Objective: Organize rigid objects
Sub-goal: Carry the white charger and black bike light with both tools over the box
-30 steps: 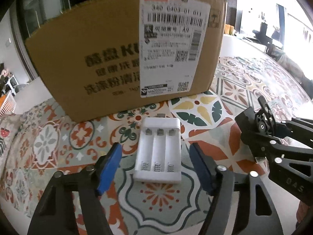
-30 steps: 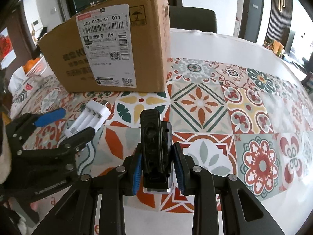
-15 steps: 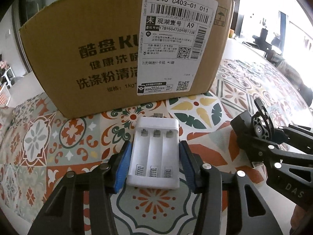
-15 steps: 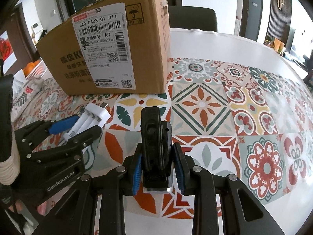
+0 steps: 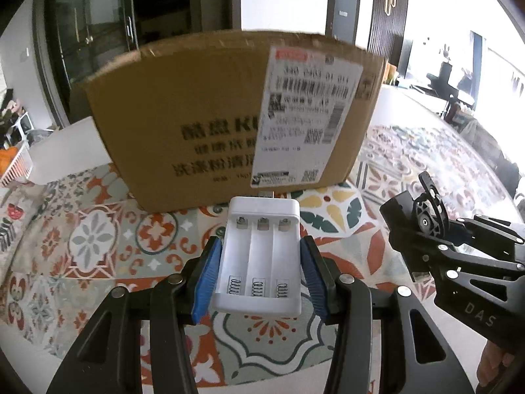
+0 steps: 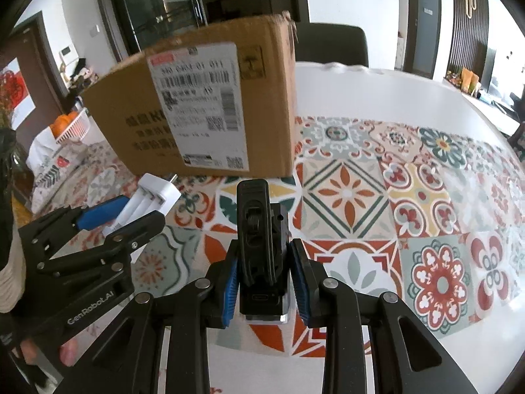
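A white three-slot battery charger (image 5: 261,256) sits between the blue pads of my left gripper (image 5: 259,277), which is shut on it and holds it just above the patterned tablecloth. From the right wrist view the same charger (image 6: 149,202) shows at the left in the left gripper (image 6: 128,215). My right gripper (image 6: 264,277) is shut on a black clip-like device (image 6: 259,246) standing upright between its pads. That black device (image 5: 423,220) and the right gripper appear at the right of the left wrist view.
A brown cardboard box (image 5: 236,121) with a white shipping label stands right behind both grippers on the tiled-pattern tablecloth (image 6: 426,216). A white basket with oranges (image 6: 70,126) sits at the far left. A dark chair (image 6: 331,42) stands behind the table.
The left gripper closed on the white charger and lifted it off the cloth, away from the box. The right gripper kept its hold on the black device and rose slightly.
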{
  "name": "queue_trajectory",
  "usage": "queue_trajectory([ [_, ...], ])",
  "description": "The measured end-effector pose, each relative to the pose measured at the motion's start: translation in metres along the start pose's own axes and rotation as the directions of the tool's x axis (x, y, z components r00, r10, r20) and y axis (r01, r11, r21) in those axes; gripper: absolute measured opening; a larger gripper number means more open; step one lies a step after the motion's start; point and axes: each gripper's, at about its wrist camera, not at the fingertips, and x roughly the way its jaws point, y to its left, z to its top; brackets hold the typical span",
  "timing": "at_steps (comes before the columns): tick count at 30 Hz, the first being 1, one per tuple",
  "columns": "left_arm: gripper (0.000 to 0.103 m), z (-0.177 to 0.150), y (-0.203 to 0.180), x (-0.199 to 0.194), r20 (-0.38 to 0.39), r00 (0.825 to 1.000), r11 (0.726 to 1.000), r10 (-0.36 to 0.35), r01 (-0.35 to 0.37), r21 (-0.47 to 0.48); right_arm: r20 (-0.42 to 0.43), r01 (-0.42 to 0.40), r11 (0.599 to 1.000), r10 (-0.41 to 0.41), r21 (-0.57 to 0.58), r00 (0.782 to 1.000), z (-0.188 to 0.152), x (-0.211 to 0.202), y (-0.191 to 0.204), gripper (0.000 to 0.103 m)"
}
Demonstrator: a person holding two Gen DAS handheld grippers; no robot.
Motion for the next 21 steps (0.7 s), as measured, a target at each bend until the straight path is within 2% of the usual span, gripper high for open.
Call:
queue_trajectory([
  [21,0.048,0.036,0.005,-0.092,0.083,0.995,0.998,0.048,-0.044,-0.054,0.123,0.000,0.999,0.006,-0.047,0.992,0.035,-0.079,0.029,0.030],
])
